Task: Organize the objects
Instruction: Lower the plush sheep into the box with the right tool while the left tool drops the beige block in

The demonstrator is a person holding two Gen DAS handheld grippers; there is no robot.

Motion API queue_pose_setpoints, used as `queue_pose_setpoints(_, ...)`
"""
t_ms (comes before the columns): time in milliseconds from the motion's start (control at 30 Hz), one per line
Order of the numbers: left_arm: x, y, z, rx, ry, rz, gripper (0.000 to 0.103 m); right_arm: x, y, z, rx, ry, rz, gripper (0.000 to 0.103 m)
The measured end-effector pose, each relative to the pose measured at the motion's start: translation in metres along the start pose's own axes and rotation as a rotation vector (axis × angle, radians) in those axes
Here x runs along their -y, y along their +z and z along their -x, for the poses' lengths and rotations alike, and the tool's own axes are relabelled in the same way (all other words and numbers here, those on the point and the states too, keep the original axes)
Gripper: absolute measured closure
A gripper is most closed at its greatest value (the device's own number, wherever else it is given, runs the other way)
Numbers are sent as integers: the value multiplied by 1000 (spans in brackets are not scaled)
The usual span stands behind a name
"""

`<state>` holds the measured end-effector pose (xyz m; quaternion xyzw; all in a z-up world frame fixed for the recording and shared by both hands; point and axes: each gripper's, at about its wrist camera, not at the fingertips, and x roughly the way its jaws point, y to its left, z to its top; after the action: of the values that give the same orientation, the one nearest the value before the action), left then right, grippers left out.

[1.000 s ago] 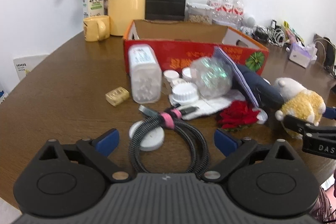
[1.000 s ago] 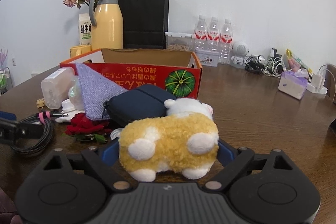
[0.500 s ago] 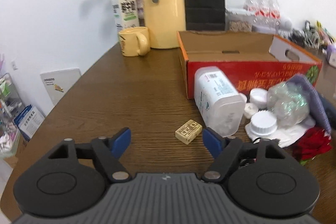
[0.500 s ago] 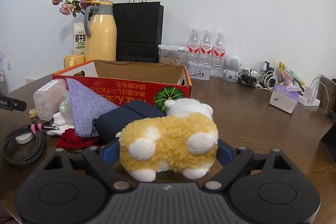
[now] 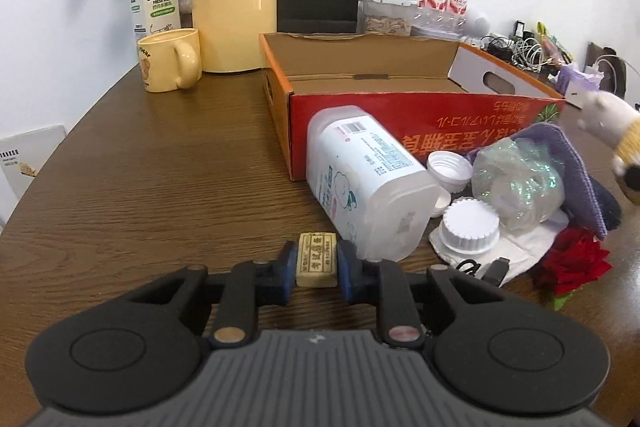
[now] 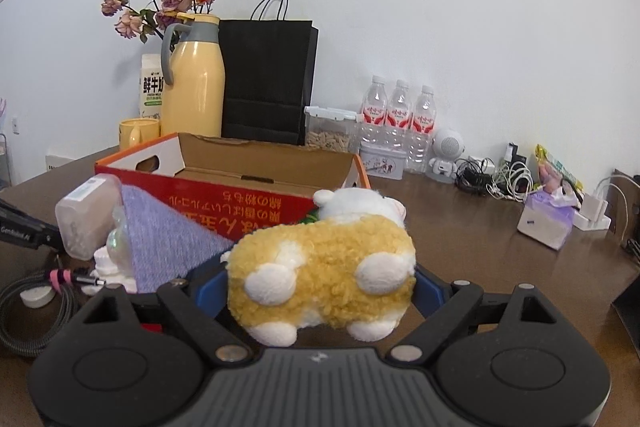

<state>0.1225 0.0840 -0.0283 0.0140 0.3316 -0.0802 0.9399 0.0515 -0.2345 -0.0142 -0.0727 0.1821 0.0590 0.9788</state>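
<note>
On the brown table, by the red box:
Eraser block (image 5: 316, 259): between the closing left gripper (image 5: 316, 273) pads, touching both.
Plush toy (image 6: 324, 267): clamped in right gripper (image 6: 320, 291), raised before red box (image 6: 224, 187).
White jar (image 5: 368, 183): lying beside the eraser.

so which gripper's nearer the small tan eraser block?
Left. The left gripper is closing with the eraser block between its jaws; the right gripper is off by the pile, holding the plush toy.

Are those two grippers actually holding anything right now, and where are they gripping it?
The right gripper holds the plush toy by its body's two ends. The left gripper is closing on the small tan block's two long sides, pads touching.
</note>
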Motion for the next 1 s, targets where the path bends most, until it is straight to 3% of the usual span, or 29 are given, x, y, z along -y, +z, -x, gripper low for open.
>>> queue_pose_setpoints(200,-9,26,20,104,70,61,81,2,24,-18,60,14,14,13)
queue_pose_setpoints(333,-5,64,30,189,82,72,81,1,49,-38,104,32,27,13)
queue_pose_setpoints(500,20,113,16,216,64,32,81,-2,83,-80,90,72,44,13)
queue_pose_setpoints(767,54,153,-62,34,67,27,81,-18,100,-167,-96,126,61,13)
queue_pose_setpoints(1000,57,149,-110,-74,103,31,81,-21,87,-209,-236,151,48,11)
